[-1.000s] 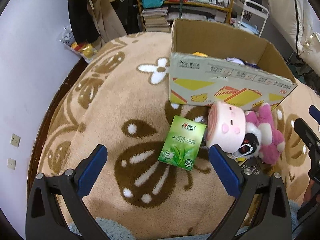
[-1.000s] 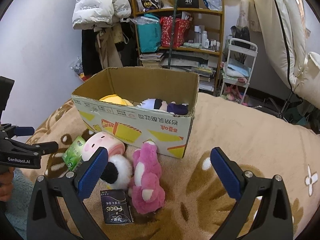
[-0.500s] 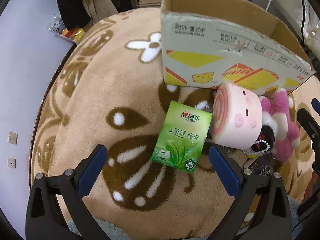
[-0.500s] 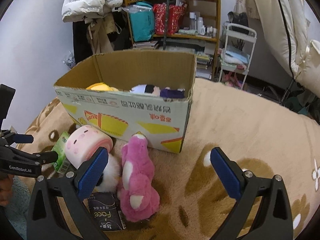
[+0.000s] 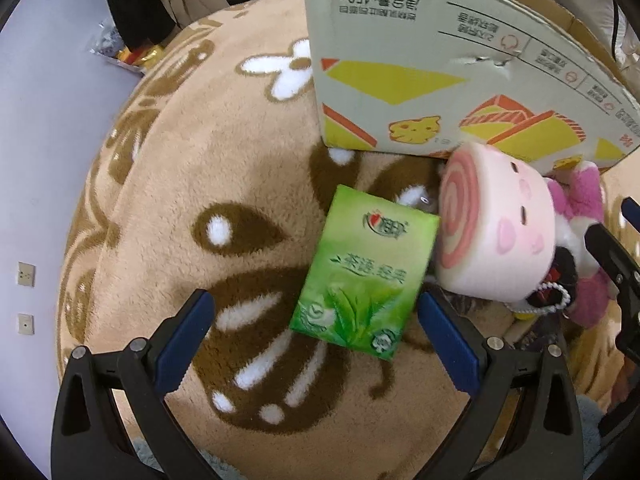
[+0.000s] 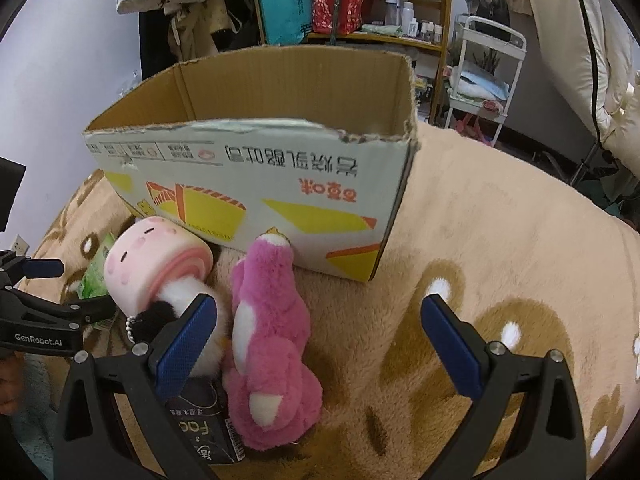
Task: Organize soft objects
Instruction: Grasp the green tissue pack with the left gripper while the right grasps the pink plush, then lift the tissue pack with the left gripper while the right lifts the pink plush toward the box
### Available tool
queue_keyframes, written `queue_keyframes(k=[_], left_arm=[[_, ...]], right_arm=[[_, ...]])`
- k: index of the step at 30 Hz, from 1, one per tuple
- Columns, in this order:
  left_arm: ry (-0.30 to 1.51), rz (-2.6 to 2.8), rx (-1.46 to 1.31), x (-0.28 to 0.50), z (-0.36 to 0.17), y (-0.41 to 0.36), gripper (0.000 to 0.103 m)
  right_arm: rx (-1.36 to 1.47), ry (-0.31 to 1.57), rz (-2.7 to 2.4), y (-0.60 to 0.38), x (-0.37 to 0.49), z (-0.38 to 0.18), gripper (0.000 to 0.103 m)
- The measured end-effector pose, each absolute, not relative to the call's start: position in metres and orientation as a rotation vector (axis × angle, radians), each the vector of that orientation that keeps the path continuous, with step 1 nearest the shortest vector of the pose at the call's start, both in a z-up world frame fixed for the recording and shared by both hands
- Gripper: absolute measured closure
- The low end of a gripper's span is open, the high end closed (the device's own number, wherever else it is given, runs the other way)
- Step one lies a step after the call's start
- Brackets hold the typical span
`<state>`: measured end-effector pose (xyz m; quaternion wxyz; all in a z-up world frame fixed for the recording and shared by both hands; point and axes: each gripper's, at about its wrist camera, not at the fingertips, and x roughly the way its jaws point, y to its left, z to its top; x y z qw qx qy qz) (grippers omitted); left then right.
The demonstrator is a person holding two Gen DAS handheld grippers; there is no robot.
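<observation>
Green tissue pack (image 5: 362, 278) looms larger — left gripper (image 5: 312, 336) has closed in, jaws wide.

Plain pale wall (image 5: 44, 128) on the left with two small outlet plates (image 5: 26, 274). Tan fleece blanket (image 6: 500, 216) with brown and white flower pattern covers the surface. Behind it a wooden shelf unit (image 6: 400, 40) crammed with bags and bottles, hanging coats (image 6: 180, 20), a white metal cart (image 6: 486, 64), cream padded fabric (image 6: 600, 60) at right.

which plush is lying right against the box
The pink bear: its head touches the box front wall. The swirl roll plush sits just left of it, nearer the green pack.
</observation>
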<state>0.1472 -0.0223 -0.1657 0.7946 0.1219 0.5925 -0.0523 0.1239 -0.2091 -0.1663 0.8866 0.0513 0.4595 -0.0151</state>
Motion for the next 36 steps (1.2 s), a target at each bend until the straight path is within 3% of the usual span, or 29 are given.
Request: queue_keyframes(k=[3, 6, 8, 9, 11, 36], left_arm=[[1.258, -0.121, 0.272, 0.149, -0.167, -0.025, 0.010], [1.292, -0.165, 0.253, 0.149, -0.174, -0.027, 0.028], [1.292, -0.195, 0.231, 0.150, -0.174, -0.029, 0.048], [1.288, -0.209, 0.216, 0.150, -0.173, -0.029, 0.049], [1.285, -0.220, 0.197, 0.151, -0.173, -0.029, 0.050], [1.176, -0.210, 0.230, 0.120, -0.139, -0.029, 0.050]], right_arm=[[0.106, 0.990, -0.024, -0.207, 0.126, -0.173, 0.015], [0.179, 1.000, 0.038, -0.210, 0.126, -0.176, 0.040], [0.209, 1.008, 0.079, -0.211, 0.126, -0.178, 0.053], [0.208, 1.011, 0.084, -0.210, 0.126, -0.179, 0.054], [0.205, 1.006, 0.100, -0.208, 0.125, -0.180, 0.066], [0.023, 0.941, 0.076, -0.175, 0.113, -0.170, 0.070]])
